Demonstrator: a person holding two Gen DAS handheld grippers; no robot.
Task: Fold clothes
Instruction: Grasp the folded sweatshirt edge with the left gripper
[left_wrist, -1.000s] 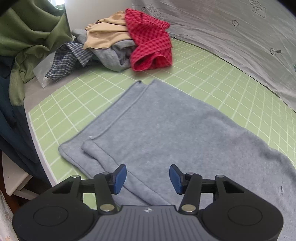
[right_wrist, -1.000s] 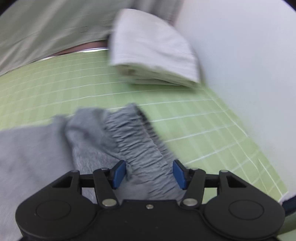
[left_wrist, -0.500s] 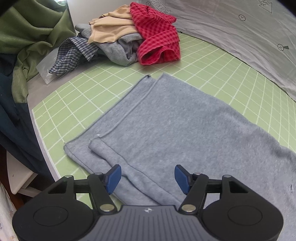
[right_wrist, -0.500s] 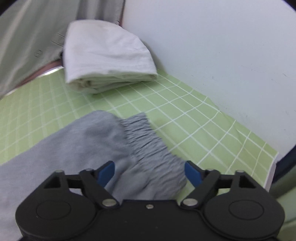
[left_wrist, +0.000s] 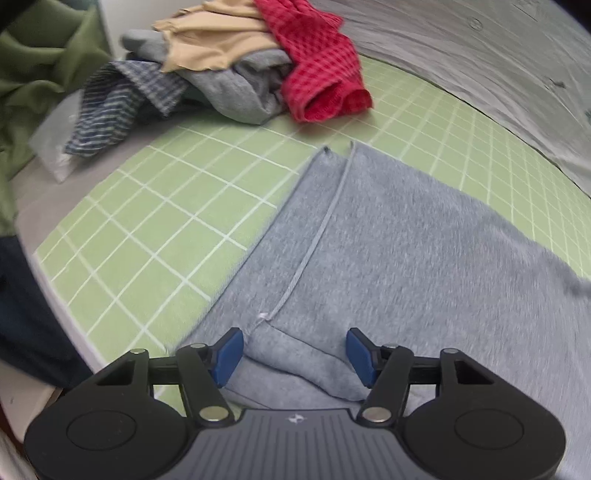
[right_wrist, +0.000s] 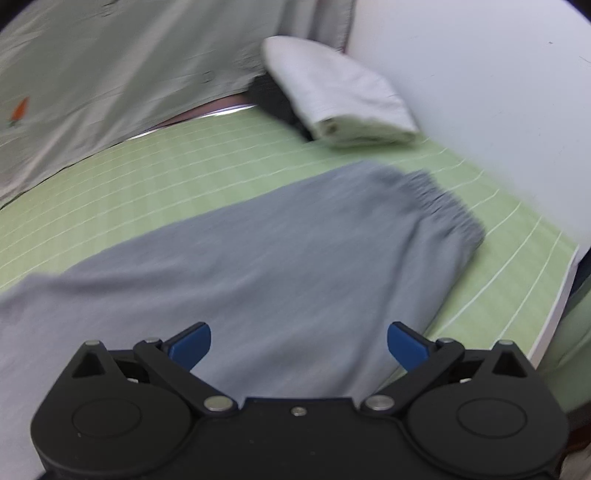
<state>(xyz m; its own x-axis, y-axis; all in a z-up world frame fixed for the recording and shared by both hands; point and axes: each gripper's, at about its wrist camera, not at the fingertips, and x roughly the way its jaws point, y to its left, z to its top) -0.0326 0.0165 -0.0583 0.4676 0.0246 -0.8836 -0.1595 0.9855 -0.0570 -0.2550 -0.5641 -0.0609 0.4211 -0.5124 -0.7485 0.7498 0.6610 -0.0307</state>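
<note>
the trousers (left_wrist: 406, 251) lie flat on the grid mat (left_wrist: 147, 236); behind their hem end sits a heap of clothes (left_wrist: 236, 66) (unfolded), behind the waistband end a folded cloth (right_wrist: 343, 96).

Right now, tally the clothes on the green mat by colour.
Grey: 2, the grey sweatpants laid flat and a grey garment in the pile
Red checked: 1
Tan: 1
Blue plaid: 1
White, folded: 1
Total: 6

Nothing readable anywhere, just a tiny white logo mark on the left gripper (left_wrist: 294, 356) body, blurry printed symbols on the grey sheet (left_wrist: 480, 48), and a small orange carrot-looking print on the pale fabric (right_wrist: 110, 66).
</note>
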